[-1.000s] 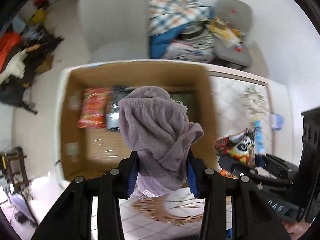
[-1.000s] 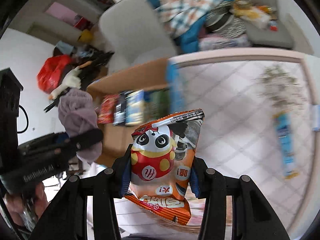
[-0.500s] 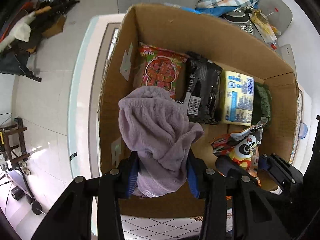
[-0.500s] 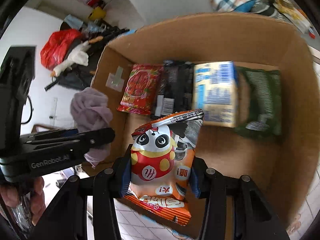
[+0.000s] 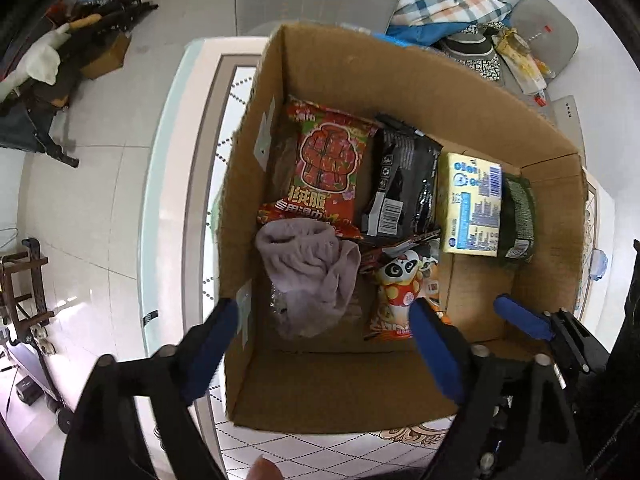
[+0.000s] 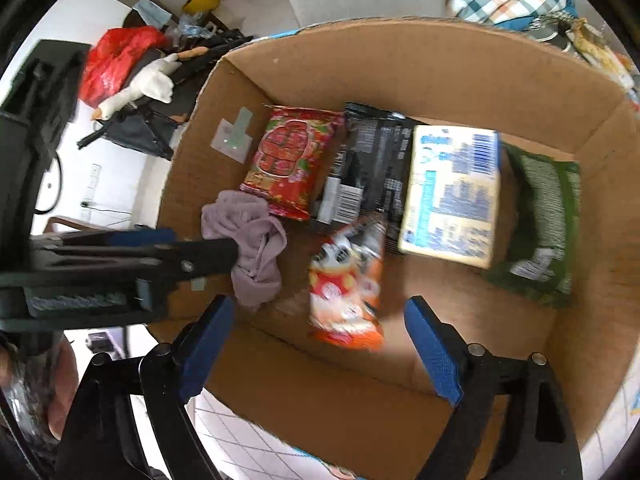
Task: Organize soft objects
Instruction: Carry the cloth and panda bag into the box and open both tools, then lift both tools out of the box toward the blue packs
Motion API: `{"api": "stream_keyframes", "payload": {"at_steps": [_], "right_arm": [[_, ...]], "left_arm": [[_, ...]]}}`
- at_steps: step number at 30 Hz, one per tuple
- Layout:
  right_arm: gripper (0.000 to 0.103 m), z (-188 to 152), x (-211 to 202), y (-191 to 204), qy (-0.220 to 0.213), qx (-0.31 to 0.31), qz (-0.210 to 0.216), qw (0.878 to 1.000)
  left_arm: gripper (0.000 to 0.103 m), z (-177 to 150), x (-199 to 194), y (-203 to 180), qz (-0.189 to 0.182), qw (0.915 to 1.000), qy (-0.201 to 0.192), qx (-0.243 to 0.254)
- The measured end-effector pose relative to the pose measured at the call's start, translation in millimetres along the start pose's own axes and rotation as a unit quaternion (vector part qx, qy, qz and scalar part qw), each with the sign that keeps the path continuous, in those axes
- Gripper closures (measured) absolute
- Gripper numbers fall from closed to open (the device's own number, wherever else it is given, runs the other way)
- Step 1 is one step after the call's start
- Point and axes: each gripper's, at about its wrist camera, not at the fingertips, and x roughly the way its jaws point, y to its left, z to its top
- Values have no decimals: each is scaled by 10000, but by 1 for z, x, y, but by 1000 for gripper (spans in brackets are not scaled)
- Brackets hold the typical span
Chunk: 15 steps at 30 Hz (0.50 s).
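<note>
Inside the cardboard box, the purple cloth lies beyond the wide-open, empty left hand-held gripper.

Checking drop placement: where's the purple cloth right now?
Inside the cardboard box, near its left wall in both wrist views: the purple cloth lies crumpled just below the red snack pack, with the panda snack bag to its right.

Glossy white tile floor, patterned table, cluttered chair.
</note>
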Motion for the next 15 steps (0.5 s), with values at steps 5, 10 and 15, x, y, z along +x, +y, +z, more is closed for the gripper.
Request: {"api": "stream_keyframes", "payload": {"at_steps": [5,10,15], "right_arm": [[2,-11,-20,-3,-39,133,-481,9987],[0,-29,-46,-9,-229,383,-862,9953],[0,-47,-72,-12,-380,534,-1299,9894]], "left_arm": [[2,-12,-15,-2,146,9994,-324,48],[1,-30,-29,-7,325,9969,-711,51],[1,-49,-43,-10,489,9934,-1040,-65]]}}
